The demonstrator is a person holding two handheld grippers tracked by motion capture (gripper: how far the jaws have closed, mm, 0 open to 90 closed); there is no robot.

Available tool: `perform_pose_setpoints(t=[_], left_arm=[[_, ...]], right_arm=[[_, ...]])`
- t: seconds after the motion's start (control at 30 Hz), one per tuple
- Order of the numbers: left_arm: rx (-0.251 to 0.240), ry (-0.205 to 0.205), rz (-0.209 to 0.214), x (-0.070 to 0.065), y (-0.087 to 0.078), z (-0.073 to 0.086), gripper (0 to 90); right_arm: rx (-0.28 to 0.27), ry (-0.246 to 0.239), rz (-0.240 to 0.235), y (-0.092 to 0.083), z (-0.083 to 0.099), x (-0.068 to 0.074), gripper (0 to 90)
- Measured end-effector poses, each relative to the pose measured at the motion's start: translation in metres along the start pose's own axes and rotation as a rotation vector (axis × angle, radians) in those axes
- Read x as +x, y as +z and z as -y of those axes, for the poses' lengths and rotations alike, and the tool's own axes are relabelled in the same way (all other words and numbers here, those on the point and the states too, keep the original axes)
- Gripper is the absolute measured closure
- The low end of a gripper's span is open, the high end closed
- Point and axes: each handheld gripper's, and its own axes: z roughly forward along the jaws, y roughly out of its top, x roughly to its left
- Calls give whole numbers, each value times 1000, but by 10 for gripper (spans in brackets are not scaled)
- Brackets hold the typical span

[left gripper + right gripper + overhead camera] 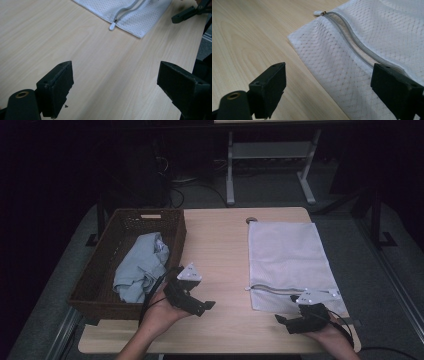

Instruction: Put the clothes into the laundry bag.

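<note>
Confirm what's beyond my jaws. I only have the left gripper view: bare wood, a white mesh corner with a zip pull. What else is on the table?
Observer: A brown wicker basket stands at the table's left, with a light blue cloth bunched inside.
Operator: How big is that mesh thing?
Observer: It's a whole white mesh bag, flat on the table's right half.
Operator: Where's the right gripper?
Observer: The right gripper is at the bag's near edge, jaws open, one jaw over the mesh.
Operator: Zip open or shut?
Observer: The zip gapes partway in the right gripper view.
</note>
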Motion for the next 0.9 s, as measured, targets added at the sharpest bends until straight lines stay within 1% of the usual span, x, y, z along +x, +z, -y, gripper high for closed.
perform_pose_setpoints(t=[0.03, 0.17, 0.23, 0.57, 0.7, 0.87, 0.9], left_arm=[[-5, -10, 12, 1, -1, -1, 129], [-7, 3, 11, 2, -4, -6, 129], [-8, 14, 4, 4, -8, -10, 129], [-7, 18, -28, 21, -23, -19, 130], [-5, 15, -62, 32, -32, -21, 131], [-9, -3, -122, 49, -45, -20, 131], [-9, -3, -122, 49, -45, -20, 131]], right_arm=[[0, 0, 0, 0, 0, 0, 125], [0, -6, -3, 1, 0, 0, 123], [-2, -8, -3, 1, 0, 0, 123], [-4, 3, 3, 1, 0, -2, 123], [-2, -2, 4, 0, 0, -3, 123], [-1, -4, 6, 0, 0, -2, 122], [-1, -3, 6, 0, 0, -2, 123]])
